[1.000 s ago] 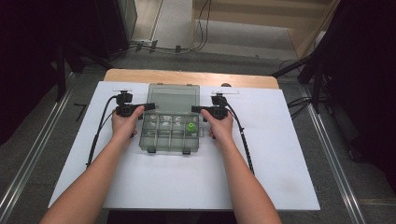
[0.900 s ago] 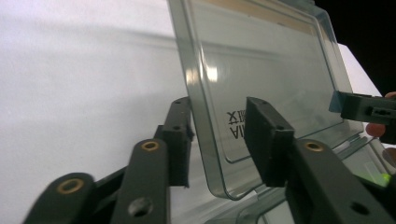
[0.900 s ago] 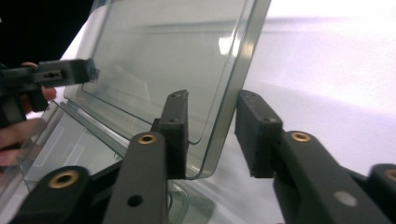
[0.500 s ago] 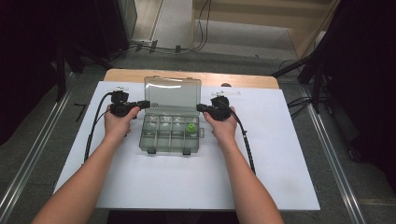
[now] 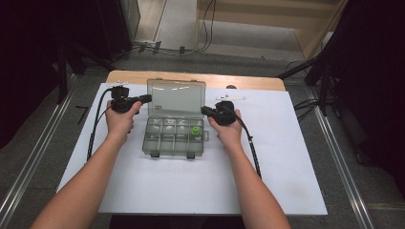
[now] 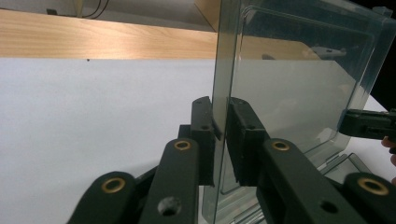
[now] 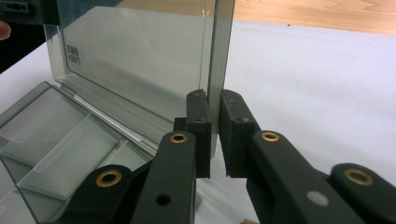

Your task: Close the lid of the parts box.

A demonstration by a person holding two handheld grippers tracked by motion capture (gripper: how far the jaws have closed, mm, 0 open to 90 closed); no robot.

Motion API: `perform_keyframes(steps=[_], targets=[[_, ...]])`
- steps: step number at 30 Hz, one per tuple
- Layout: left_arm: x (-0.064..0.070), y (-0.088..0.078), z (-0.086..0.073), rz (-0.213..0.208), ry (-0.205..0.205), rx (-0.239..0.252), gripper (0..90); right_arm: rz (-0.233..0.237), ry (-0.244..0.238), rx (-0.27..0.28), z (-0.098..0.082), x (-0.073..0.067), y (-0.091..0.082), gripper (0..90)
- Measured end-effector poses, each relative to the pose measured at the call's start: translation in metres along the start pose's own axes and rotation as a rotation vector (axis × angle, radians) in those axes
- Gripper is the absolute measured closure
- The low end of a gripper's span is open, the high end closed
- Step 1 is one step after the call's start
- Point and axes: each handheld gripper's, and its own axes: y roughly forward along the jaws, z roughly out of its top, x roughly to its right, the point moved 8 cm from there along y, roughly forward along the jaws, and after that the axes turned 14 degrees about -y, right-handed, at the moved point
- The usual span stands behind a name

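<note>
A clear plastic compartment box (image 5: 167, 143) lies open on the white sheet, with a small green part (image 5: 195, 131) in one right-hand cell. Its lid (image 5: 176, 98) stands upright at the back. My left gripper (image 5: 145, 98) grips the lid's left edge; its jaws have just been closing onto it. In the left gripper view the left gripper (image 6: 219, 105) pinches the lid (image 6: 289, 93) between its pads. My right gripper (image 5: 204, 110) has also just closed, onto the lid's right edge. The right gripper (image 7: 214, 100) clamps the lid (image 7: 140, 60) above several cells (image 7: 60, 140).
The white sheet (image 5: 286, 157) covers a wooden table whose back edge (image 5: 239, 81) shows beyond the box. A small white piece (image 5: 230, 98) lies behind the right hand. Cables trail from both grippers along the forearms. Rails and dark floor flank the table.
Both grippers have closed on the lid's side edges. The left hand has risen slightly and the lid now stands more upright. The right hand has barely moved.
</note>
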Motion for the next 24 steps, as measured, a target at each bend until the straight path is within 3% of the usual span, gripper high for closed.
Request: perform_keyframes(steps=[3,5,8,12,16,19,24], targets=[[0.003,-0.001,-0.001,0.009,0.031,0.023,82.7,0.01,0.017,-0.007,0.0,0.0,0.0,78.4],[0.003,-0.003,-0.002,0.011,0.043,0.033,83.0,-0.013,0.017,-0.015,0.0,0.002,-0.001,69.0],[0.003,-0.003,-0.003,0.015,0.066,0.04,83.1,-0.041,-0.025,-0.028,0.004,0.005,-0.003,65.3],[0.004,-0.004,-0.004,0.012,0.068,0.054,83.1,-0.032,0.04,0.043,0.025,0.01,-0.014,65.4],[0.005,-0.006,-0.005,0.011,0.082,0.068,83.2,-0.001,0.094,0.063,0.041,0.013,-0.018,67.5],[0.006,-0.007,-0.005,0.004,0.09,0.068,83.2,-0.025,0.097,0.049,0.047,0.013,-0.017,72.1],[0.005,-0.008,-0.005,-0.001,0.105,0.066,83.4,-0.052,0.061,0.029,0.05,0.009,-0.013,79.6]])
